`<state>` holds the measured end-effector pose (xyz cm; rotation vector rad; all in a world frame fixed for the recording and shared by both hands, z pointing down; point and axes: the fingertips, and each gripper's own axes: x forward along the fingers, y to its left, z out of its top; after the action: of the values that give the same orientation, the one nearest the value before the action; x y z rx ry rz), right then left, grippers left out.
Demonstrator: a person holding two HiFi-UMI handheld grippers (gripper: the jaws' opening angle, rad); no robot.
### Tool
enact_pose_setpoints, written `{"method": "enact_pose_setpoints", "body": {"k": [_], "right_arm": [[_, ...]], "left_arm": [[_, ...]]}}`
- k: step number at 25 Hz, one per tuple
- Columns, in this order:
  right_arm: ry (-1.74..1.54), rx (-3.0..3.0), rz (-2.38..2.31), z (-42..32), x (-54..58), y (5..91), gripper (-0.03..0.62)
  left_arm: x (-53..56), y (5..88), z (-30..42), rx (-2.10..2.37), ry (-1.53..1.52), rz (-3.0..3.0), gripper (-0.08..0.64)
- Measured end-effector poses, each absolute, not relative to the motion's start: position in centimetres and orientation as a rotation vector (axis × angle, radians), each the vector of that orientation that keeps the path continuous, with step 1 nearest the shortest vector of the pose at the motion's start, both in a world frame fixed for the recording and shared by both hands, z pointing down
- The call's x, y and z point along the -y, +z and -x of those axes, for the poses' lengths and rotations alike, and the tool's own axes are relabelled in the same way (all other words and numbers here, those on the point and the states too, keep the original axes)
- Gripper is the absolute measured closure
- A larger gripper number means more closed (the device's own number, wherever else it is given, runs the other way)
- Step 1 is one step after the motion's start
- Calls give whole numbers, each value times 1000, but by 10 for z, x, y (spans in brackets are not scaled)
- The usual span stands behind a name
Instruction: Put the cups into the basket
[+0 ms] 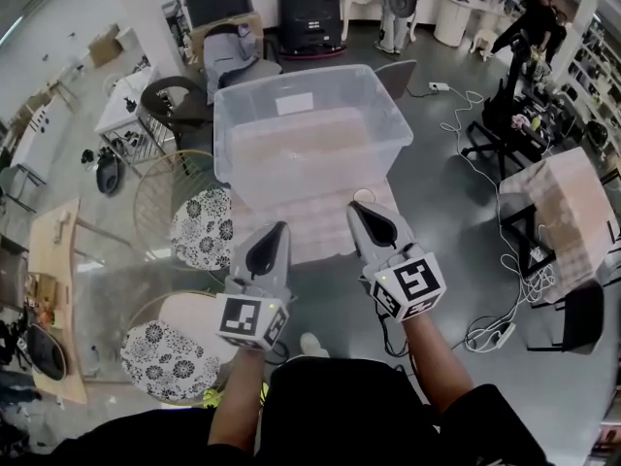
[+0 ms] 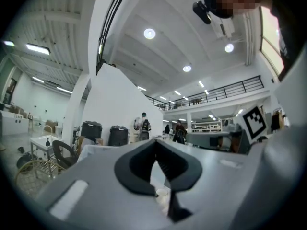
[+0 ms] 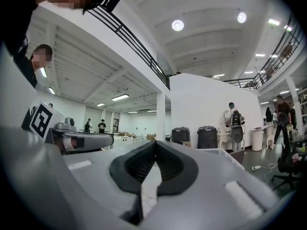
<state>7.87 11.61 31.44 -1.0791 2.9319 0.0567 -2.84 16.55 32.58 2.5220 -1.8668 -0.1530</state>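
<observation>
Left gripper [image 1: 279, 229] and right gripper [image 1: 357, 208] side by side, both level, jaws pressed together with nothing in them. Directly ahead of both: clear basket [image 1: 310, 115] on a pale tabletop [image 1: 320, 241]. One small white cup [image 1: 364, 195] just past the right gripper's tip, outside the basket. Floral stools [image 1: 204, 227] left of the left gripper. White cable [image 1: 473, 134] trails over grey floor off to the right.

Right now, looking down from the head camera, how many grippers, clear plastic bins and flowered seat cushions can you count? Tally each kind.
grippers: 2, the left gripper and the right gripper
clear plastic bin: 1
flowered cushions: 2, the near cushion and the far cushion
total: 5
</observation>
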Motion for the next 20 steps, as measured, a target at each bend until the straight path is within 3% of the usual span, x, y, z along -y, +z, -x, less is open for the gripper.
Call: {"method": "enact_pose_setpoints", "body": {"k": [20], "right_arm": [[76, -2929, 1176, -50, -81, 320, 591]], "left_arm": [[-131, 329, 65, 1789, -167, -2559, 555]]}}
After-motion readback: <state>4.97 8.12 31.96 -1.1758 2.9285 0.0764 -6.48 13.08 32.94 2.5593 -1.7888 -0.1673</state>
